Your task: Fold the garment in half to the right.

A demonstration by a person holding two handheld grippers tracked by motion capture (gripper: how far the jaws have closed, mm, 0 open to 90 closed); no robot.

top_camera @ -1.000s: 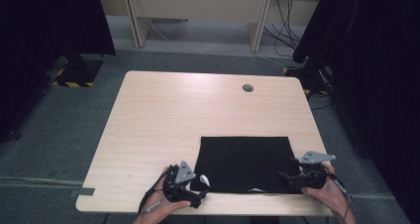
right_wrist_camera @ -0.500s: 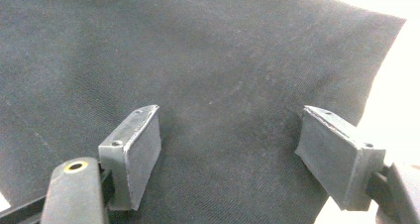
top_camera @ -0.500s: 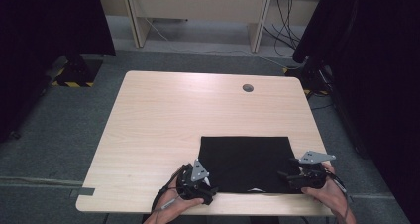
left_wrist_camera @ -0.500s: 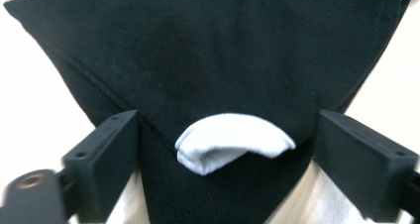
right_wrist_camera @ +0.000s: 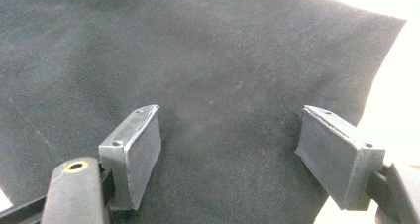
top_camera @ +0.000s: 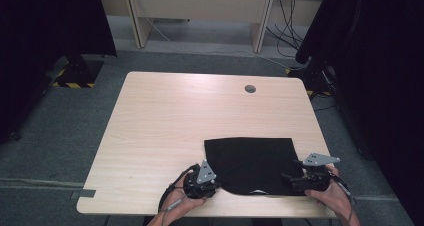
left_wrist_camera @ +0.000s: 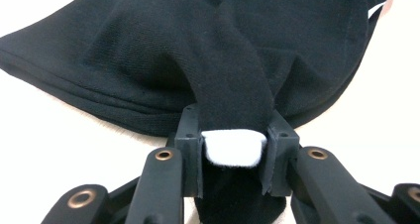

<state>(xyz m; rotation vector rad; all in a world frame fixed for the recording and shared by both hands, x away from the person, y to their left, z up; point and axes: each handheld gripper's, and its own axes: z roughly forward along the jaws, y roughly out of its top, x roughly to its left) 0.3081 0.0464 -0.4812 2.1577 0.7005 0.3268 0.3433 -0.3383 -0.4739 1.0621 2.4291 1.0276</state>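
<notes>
From the high view I see the black garment [top_camera: 252,164] lying flat on the near right part of the wooden table [top_camera: 175,121], well short of the round cable hole [top_camera: 250,89] at the far edge. My left gripper [top_camera: 212,185] sits at the garment's near left corner, touching the cloth, with the left hand [top_camera: 182,206] behind it at the table's near edge. My right gripper [top_camera: 292,182] rests on the garment's near right corner, the right hand [top_camera: 332,196] just beside that corner.

In the left gripper view, my left gripper [left_wrist_camera: 232,147] is clamped on a bunched fold of the garment [left_wrist_camera: 198,50]; the cloth rises in a ridge from between the jaws, and a small white tag [left_wrist_camera: 232,147] shows in the pinch.

In the right gripper view, my right gripper [right_wrist_camera: 230,144] has its jaws spread wide apart over the garment [right_wrist_camera: 198,60], gripping nothing. Pale tabletop [right_wrist_camera: 396,85] shows past the cloth's edge on the right.
</notes>
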